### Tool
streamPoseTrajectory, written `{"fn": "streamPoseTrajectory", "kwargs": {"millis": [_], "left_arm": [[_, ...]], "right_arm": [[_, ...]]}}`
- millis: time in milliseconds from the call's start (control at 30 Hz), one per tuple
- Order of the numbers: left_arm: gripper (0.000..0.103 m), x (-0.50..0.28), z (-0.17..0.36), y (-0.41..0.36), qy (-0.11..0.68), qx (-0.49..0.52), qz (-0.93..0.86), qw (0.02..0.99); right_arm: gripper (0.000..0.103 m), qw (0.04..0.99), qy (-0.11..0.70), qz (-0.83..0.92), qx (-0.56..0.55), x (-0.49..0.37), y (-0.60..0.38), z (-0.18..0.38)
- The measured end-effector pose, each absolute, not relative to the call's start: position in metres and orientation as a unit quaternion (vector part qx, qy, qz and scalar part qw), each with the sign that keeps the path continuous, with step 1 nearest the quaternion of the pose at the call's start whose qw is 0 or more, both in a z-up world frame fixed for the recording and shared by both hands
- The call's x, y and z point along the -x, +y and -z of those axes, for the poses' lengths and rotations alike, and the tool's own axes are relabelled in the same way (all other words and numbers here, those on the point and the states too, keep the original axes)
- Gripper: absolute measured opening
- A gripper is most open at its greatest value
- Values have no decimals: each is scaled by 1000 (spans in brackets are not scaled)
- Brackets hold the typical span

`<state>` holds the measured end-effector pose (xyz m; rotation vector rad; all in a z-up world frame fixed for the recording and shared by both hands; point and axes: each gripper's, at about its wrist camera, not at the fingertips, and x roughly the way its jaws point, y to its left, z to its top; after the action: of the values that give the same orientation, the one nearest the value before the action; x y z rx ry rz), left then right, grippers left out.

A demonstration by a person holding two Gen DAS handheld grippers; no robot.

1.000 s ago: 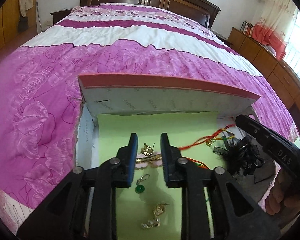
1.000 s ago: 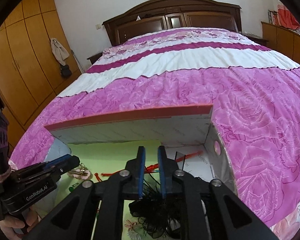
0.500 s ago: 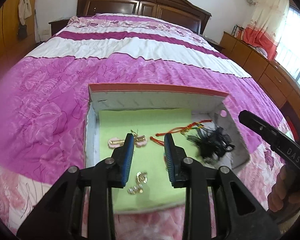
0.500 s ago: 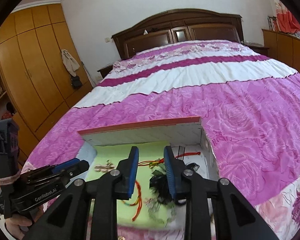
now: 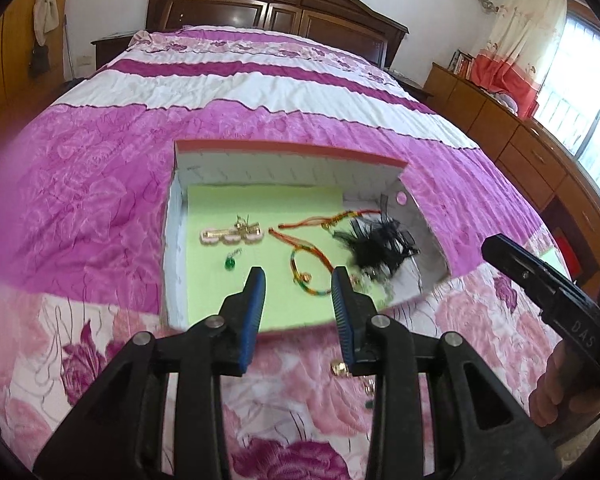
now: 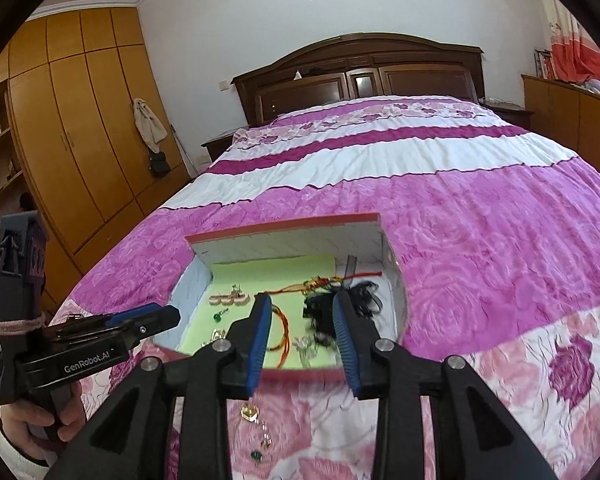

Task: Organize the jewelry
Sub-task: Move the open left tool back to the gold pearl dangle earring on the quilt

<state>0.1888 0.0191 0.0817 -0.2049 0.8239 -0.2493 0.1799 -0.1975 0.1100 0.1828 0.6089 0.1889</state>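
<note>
A shallow box (image 5: 284,147) with a red rim and a green liner lies on the bed. In it are a pink hair clip (image 5: 230,236), a green-stone earring (image 5: 230,264), red-orange cord bracelets (image 5: 306,254) and a black lace piece (image 5: 380,244). Loose gold earrings (image 6: 250,412) lie on the bedspread in front of the box. My left gripper (image 5: 298,276) hovers over the box's near edge, its jaws opening with nothing between them. My right gripper (image 6: 300,300) hangs over the same edge, its jaws also opening and empty. The left gripper (image 6: 162,315) shows at the box's left corner.
The pink and white floral bedspread (image 5: 100,200) surrounds the box. A dark wooden headboard (image 6: 360,72) stands at the far end, wardrobes (image 6: 80,140) on the left and low cabinets (image 5: 540,152) under a window on the right. A hand (image 6: 32,420) grips the left handle.
Both grippers have drawn back and up from inside the box, so the whole box now shows. Both pairs of jaws have widened. Nothing came away with them.
</note>
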Motion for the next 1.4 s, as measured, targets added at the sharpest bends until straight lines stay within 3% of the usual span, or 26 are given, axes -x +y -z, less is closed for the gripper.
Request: {"fn": "streamPoseTrajectory", "kwargs": {"millis": [600, 1400], "left_arm": [[26, -158, -49, -16, 451, 89, 146, 876], [25, -172, 6, -60, 529, 92, 126, 834]], "right_arm": [[41, 935, 330, -53, -117, -128, -229, -69], [42, 917, 349, -48, -188, -119, -274, -35]]}}
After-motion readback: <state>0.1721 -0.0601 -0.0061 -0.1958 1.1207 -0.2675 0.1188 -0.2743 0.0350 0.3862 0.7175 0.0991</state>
